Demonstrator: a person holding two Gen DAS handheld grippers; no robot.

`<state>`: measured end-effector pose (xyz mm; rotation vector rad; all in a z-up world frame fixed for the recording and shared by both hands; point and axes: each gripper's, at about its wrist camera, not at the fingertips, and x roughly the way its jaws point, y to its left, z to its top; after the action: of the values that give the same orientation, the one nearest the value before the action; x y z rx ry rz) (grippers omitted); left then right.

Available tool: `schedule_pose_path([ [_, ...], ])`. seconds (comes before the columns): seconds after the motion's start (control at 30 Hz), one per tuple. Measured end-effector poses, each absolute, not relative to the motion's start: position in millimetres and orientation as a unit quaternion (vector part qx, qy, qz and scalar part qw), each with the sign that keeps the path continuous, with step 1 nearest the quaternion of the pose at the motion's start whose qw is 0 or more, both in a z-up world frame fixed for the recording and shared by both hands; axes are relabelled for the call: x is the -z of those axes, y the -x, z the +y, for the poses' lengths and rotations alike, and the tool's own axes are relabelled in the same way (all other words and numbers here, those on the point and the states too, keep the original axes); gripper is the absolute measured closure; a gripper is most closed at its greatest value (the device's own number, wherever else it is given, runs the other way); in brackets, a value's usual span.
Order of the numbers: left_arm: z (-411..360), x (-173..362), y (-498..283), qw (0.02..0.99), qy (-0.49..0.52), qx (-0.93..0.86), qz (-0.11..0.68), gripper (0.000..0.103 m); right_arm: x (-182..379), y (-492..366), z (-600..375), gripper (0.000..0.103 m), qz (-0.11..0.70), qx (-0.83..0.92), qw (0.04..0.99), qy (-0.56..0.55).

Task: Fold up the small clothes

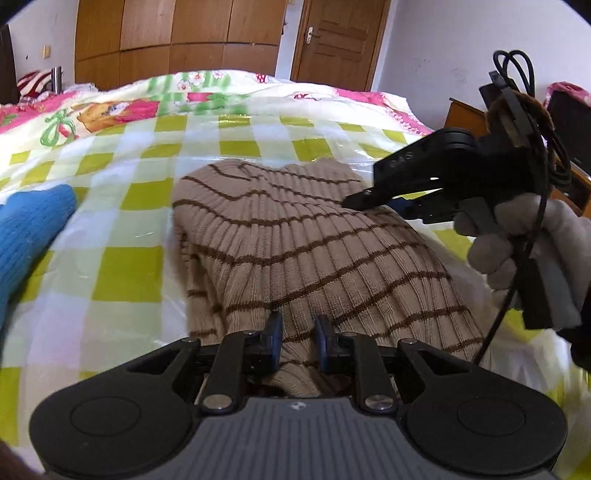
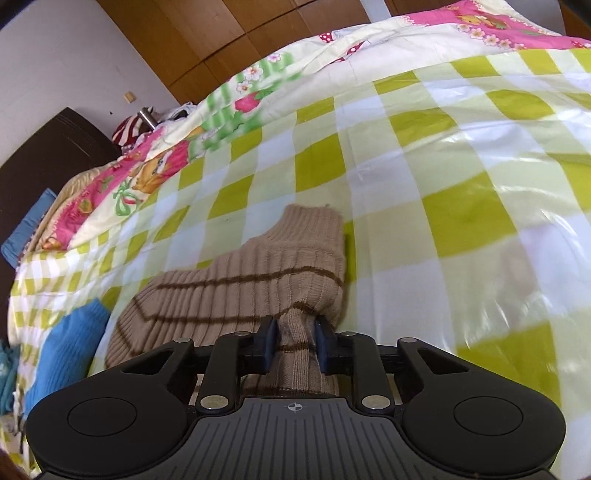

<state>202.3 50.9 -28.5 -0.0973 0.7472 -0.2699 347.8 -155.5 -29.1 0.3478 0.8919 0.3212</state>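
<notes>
A small tan ribbed sweater with brown stripes [image 1: 295,240] lies bunched on a green-checked plastic sheet on the bed. My left gripper [image 1: 298,334] is shut on the sweater's near edge. My right gripper [image 2: 295,343] is shut on another part of the sweater [image 2: 258,280], with cloth pinched between its blue pads. In the left wrist view the right gripper [image 1: 373,201] reaches in from the right, held by a gloved hand, its tips on the sweater's right side. A sleeve or collar end [image 2: 314,225] sticks out ahead in the right wrist view.
A blue knitted garment [image 1: 29,229] lies to the left of the sweater, also in the right wrist view [image 2: 66,350]. A floral quilt [image 1: 110,107] covers the bed's far side. Wooden wardrobe [image 1: 177,33] and door [image 1: 340,37] stand behind. A cable [image 1: 517,258] hangs from the right gripper.
</notes>
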Motion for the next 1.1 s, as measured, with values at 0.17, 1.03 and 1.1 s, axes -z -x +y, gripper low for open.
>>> schedule_pose_path([
  [0.17, 50, 18, -194, 0.918, 0.052, 0.129, 0.372, 0.068, 6, -323, -166, 0.077, 0.407, -0.159, 0.888, -0.143],
  [1.03, 60, -5, -252, 0.946, 0.023, 0.071, 0.316, 0.069, -2, -188, -154, 0.077, 0.389, -0.209, 0.897, 0.001],
  [1.1, 61, -13, -226, 0.949, 0.015, 0.068, 0.307, 0.069, -3, -183, -149, 0.077, 0.383, -0.229, 0.895, -0.004],
])
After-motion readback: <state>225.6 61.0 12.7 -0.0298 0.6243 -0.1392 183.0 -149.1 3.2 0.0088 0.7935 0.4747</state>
